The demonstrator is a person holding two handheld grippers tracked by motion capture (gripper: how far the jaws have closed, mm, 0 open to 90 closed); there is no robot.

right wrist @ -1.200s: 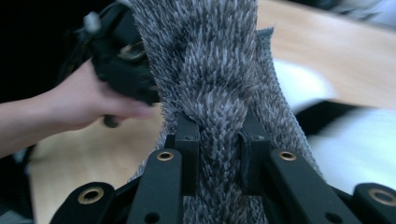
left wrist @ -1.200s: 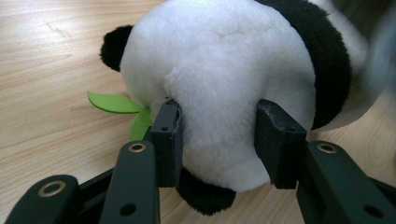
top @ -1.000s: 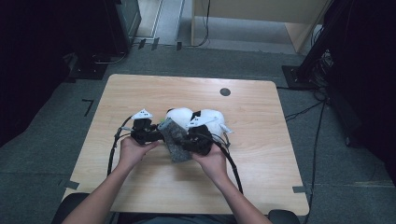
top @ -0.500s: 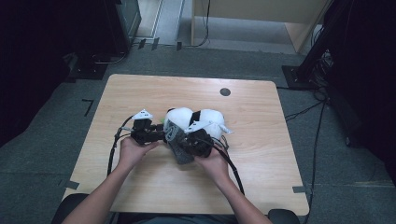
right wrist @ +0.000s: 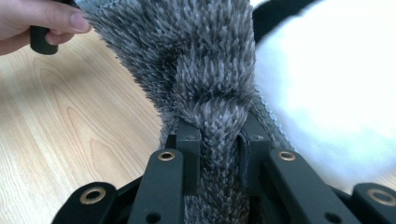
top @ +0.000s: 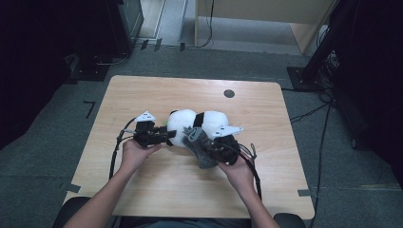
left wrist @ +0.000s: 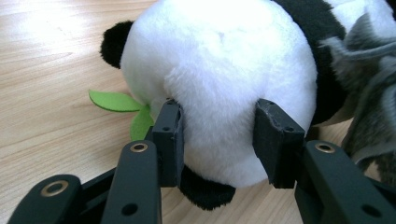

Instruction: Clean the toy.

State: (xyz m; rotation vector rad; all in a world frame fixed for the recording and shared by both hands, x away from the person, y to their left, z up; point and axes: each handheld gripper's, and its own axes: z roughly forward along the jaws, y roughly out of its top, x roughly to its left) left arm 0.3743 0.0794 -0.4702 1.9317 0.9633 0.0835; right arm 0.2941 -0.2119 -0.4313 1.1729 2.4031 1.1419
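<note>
Fingers [left wrist: 170, 140] pinching panda [left wrist: 219, 70], grey cloth [right wrist: 210, 70] clamped

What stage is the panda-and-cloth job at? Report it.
Done: both grips are on. The left gripper pinches the panda; the right gripper is shut on the grey cloth.
In hand: the cloth is bunched against the panda's side.
Left: the panda still looks mostly uncovered.

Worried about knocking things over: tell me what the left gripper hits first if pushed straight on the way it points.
The left gripper is already clamped on the plush panda; pushed on, it would likely shove the panda toward the grey fuzzy cloth just beyond.
</note>
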